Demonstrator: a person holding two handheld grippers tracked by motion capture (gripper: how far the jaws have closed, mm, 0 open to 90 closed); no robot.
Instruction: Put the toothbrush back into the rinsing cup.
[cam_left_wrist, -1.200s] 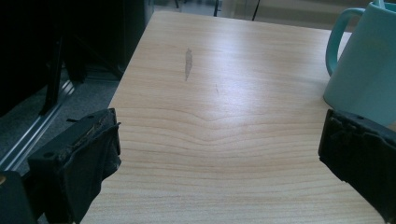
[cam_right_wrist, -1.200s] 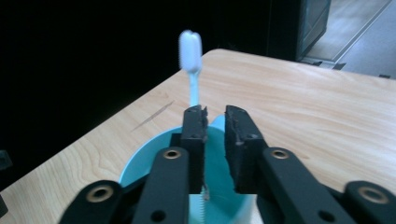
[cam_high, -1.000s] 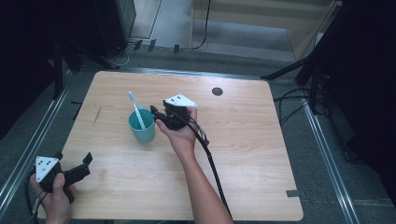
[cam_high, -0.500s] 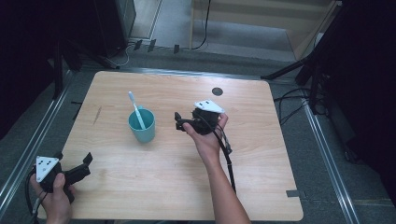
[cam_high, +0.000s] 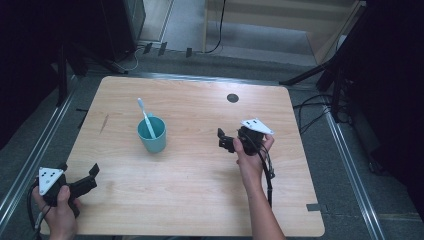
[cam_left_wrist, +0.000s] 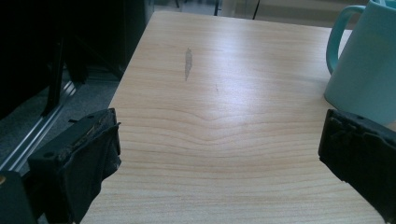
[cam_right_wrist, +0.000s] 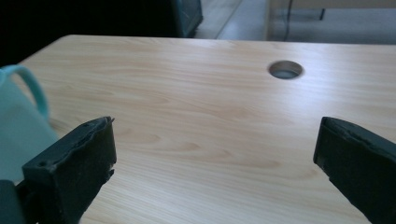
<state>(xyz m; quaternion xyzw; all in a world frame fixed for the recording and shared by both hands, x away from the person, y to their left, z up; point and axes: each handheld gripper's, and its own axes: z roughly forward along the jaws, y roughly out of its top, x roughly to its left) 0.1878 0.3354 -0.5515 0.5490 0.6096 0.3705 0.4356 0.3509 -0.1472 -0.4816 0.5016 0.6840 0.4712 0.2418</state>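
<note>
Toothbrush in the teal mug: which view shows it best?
The high view: the toothbrush stands leaning in the teal mug, head up. Both gripper views catch part of the mug's wall and handle.

No text, label, brand, number or sign can be read anywhere. The cup (cam_high: 152, 134) is plain teal with no print, and the toothbrush (cam_high: 145, 116) standing in it carries no lettering that can be made out. The desk (cam_high: 200, 200) around the cup is bare wood grain. The grey plates on the grippers show only small dark dots, not characters.
</note>
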